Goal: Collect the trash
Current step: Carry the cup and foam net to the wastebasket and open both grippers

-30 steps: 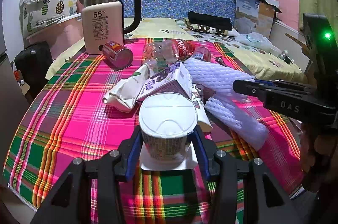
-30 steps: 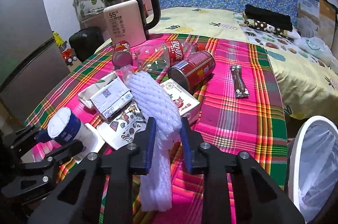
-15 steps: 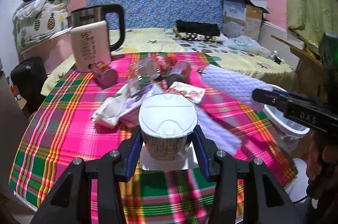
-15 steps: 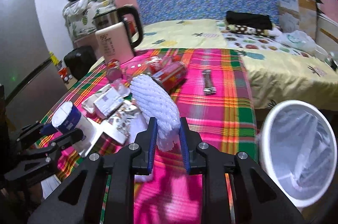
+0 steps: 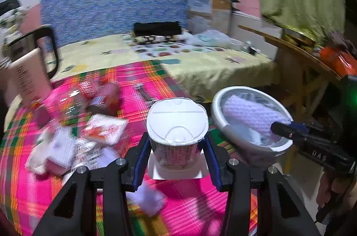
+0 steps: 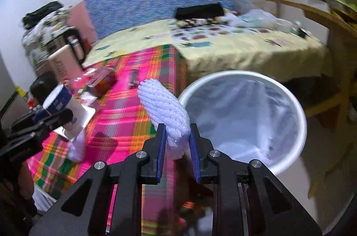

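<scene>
Left gripper point(image 5: 177, 158) pinching a lidded noodle cup point(image 5: 177, 135), held upright above the near edge of the plaid table point(image 5: 156, 97). Right gripper point(image 6: 177, 153) clamped on a white foam net sleeve point(image 6: 164, 111), held over the left rim of the lined white trash bin point(image 6: 299, 106), which sits just right of the table. More trash on the table's far-left: red can point(image 5: 103, 99), cartons point(image 5: 104, 131), dark wrapper point(image 5: 145, 95). Kettle point(image 5: 26, 71) far left.

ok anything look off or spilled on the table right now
No liquid spill shows, but the plaid table is littered: a red can on its side, and crumpled cartons in a loose heap. A white foam scrap lies below the noodle cup.
</scene>
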A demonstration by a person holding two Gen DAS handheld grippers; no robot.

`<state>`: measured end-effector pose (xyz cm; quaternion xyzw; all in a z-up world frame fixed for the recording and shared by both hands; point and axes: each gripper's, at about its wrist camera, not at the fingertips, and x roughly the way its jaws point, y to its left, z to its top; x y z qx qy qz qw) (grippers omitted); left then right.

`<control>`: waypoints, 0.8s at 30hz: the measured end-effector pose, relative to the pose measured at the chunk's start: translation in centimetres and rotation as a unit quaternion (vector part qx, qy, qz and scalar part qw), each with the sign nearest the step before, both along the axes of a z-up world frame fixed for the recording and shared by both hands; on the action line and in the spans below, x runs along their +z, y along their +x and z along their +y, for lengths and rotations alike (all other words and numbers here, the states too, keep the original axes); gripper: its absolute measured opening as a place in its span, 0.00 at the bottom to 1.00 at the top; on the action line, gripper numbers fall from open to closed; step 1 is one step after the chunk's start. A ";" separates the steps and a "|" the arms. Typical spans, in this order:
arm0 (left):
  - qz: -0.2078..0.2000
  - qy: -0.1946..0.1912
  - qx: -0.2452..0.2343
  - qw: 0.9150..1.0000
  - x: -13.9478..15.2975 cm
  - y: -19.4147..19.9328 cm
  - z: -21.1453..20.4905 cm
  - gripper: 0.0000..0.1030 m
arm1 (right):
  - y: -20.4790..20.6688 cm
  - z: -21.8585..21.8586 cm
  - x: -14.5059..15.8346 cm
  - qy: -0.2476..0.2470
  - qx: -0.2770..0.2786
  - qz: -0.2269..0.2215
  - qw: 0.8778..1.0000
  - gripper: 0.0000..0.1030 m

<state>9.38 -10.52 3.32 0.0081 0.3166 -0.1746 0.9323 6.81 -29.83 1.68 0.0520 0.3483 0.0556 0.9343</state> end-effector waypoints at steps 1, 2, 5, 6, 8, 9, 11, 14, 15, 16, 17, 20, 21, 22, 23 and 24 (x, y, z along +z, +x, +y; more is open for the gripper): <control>0.001 0.000 -0.010 1.000 0.0 0.3 -1.0 0.47 | 0.0 -0.8 -0.3 0.000 -0.013 0.005 1.000 0.21; 0.001 0.001 -0.020 1.000 0.0 0.6 -1.9 0.47 | -0.1 -1.3 -0.5 -0.001 -0.021 0.009 1.000 0.21; 0.000 0.001 -0.049 0.999 0.1 1.7 -4.6 0.47 | -0.2 -3.1 -1.2 -0.002 -0.050 0.021 0.999 0.21; 0.003 -0.003 -0.061 0.998 0.1 2.2 -5.6 0.47 | -0.2 -3.5 -1.3 -0.003 -0.058 0.023 0.998 0.21; 0.003 0.000 -0.074 0.997 -0.1 2.8 -7.1 0.47 | -0.5 -4.3 -1.5 -0.007 -0.071 0.028 0.997 0.21; 0.005 0.001 -0.082 0.997 -0.3 3.1 -7.9 0.47 | -0.5 -4.6 -1.6 -0.010 -0.076 0.031 0.997 0.21; 0.017 -0.002 -0.098 0.995 -0.8 3.7 -9.1 0.48 | -0.6 -5.3 -1.7 -0.012 -0.083 0.035 0.996 0.21; 0.029 -0.003 -0.115 0.993 -1.5 4.6 -10.9 0.48 | -0.6 -6.0 -2.0 -0.014 -0.093 0.041 0.995 0.21; 0.032 -0.003 -0.121 0.992 -1.7 4.8 -11.3 0.48 | -0.5 -6.1 -2.0 -0.014 -0.094 0.043 0.994 0.21; 0.036 -0.004 -0.126 0.991 -1.9 4.9 -11.7 0.48 | -0.5 -6.3 -2.2 -0.016 -0.095 0.048 0.994 0.21; 0.040 -0.003 -0.129 0.991 -2.1 5.0 -12.1 0.48 | -0.4 -6.6 -2.3 -0.016 -0.094 0.049 0.994 0.22; 0.045 -0.004 -0.137 0.990 -2.5 5.2 -12.6 0.48 | -0.6 -7.1 -2.4 -0.009 -0.094 0.051 0.994 0.25; 0.046 -0.004 -0.138 0.989 -2.5 5.2 -12.6 0.50 | -0.6 -7.2 -2.4 -0.007 -0.094 0.051 0.994 0.27; 0.045 -0.004 -0.138 0.989 -2.6 5.2 -12.6 0.57 | -0.5 -7.2 -2.4 -0.006 -0.093 0.051 0.994 0.27; 0.045 -0.006 -0.137 0.990 -2.5 5.2 -12.5 0.60 | -0.7 -7.2 -2.4 -0.005 -0.091 0.050 0.995 0.29; 0.045 -0.009 -0.137 0.990 -2.5 5.3 -12.6 0.63 | -0.8 -7.3 -2.4 -0.005 -0.090 0.049 0.995 0.33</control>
